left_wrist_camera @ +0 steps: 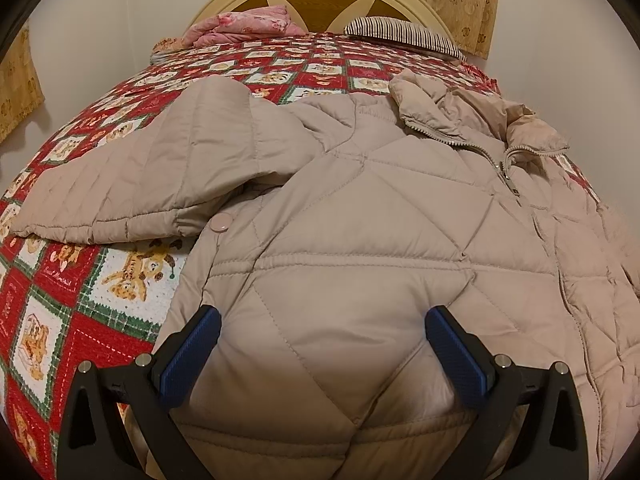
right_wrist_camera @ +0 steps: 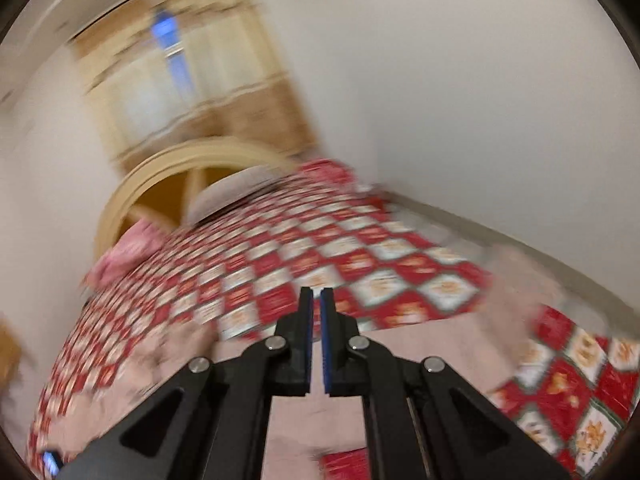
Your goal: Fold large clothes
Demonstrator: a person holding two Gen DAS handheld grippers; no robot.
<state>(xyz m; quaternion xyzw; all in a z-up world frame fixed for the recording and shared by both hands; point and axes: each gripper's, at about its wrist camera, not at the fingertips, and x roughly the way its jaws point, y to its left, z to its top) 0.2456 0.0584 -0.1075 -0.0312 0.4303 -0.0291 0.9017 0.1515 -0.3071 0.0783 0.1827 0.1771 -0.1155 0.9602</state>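
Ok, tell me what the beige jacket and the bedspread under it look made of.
Jacket: looks like smooth, slightly glossy synthetic shell, padded; stitched quilting lines and puffy panels suggest it. Bedspread: seems a matte woven or knitted textile; coarse texture shows in the white squares.

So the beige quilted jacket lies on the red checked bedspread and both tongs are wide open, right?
Not both. The left tongs are open over the beige quilted jacket on the red checked bedspread, but the right wrist view shows the right tongs shut, with nothing between them.

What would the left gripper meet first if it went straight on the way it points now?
Most likely the beige quilted jacket on the bed: the open left gripper hangs right over its padded front, though the gap is hard to judge.
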